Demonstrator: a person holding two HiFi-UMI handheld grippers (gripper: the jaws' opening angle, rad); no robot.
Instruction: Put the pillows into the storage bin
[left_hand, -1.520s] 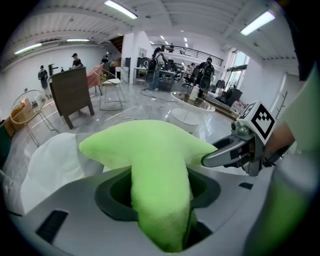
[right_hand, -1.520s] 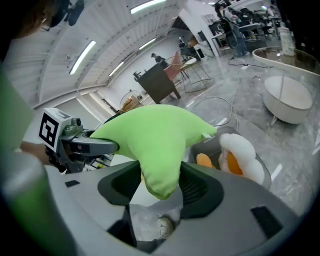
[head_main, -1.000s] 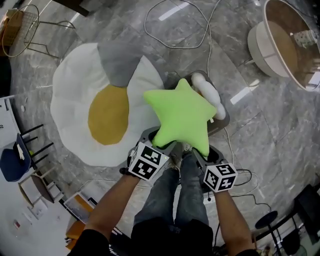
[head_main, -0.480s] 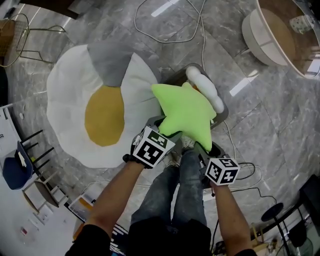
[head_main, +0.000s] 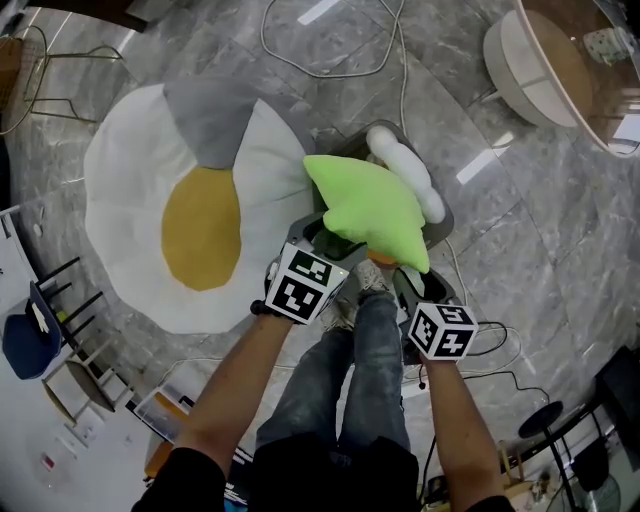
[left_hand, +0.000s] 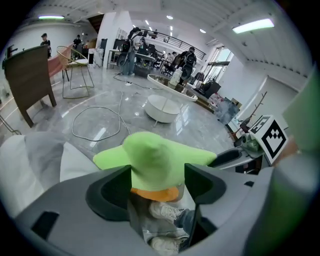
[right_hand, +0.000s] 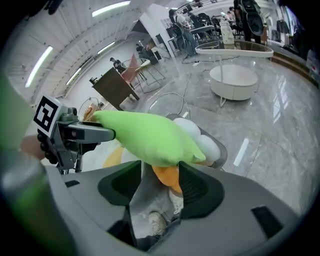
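Note:
A green star pillow hangs low over the grey storage bin, which holds a white pillow. An orange patch shows just under the star. My left gripper is at the star's near-left point; its jaws have just been opening, and the point still lies between them, filling the gap loosely. My right gripper is shut on the star's near-right point. In the right gripper view the white pillow and the bin's rim sit just beyond the star.
A large fried-egg rug lies left of the bin, with a grey cushion on its far edge. Cables loop on the marble floor behind. A round white table stands at the far right. The person's legs and shoes are right under the grippers.
Both grippers and the star pillow have sunk toward the bin and shifted slightly away from the person. The star now covers more of the bin's opening.

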